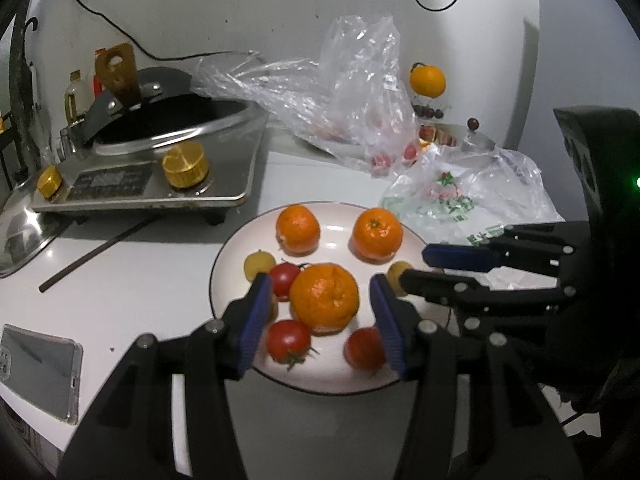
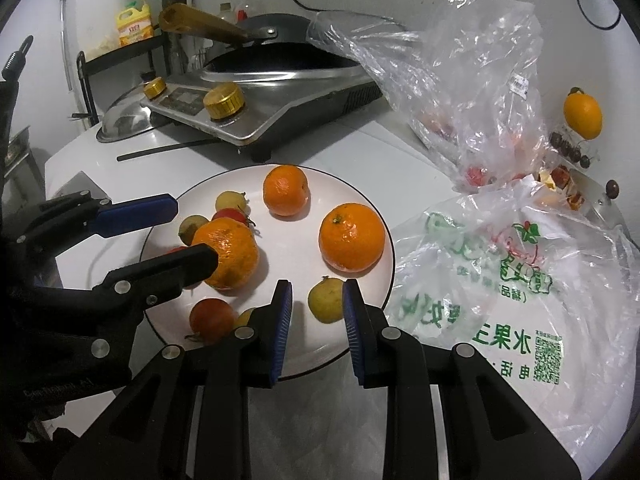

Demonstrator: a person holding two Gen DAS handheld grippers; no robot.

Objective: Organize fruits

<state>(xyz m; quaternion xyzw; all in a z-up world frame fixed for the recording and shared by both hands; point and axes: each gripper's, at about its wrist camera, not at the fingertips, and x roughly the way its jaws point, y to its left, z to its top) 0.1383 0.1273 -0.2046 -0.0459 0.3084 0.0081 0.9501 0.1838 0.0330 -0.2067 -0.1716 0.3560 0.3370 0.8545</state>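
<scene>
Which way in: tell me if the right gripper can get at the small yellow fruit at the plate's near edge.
Probably yes. The right gripper points straight at the small yellow fruit, and nothing lies between them. The left gripper sits off by the big orange, clear of that path.

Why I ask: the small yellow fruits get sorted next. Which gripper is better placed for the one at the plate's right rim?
Right. The right gripper points straight at that yellow fruit, at its fingertips; the left gripper straddles the big orange.
</scene>
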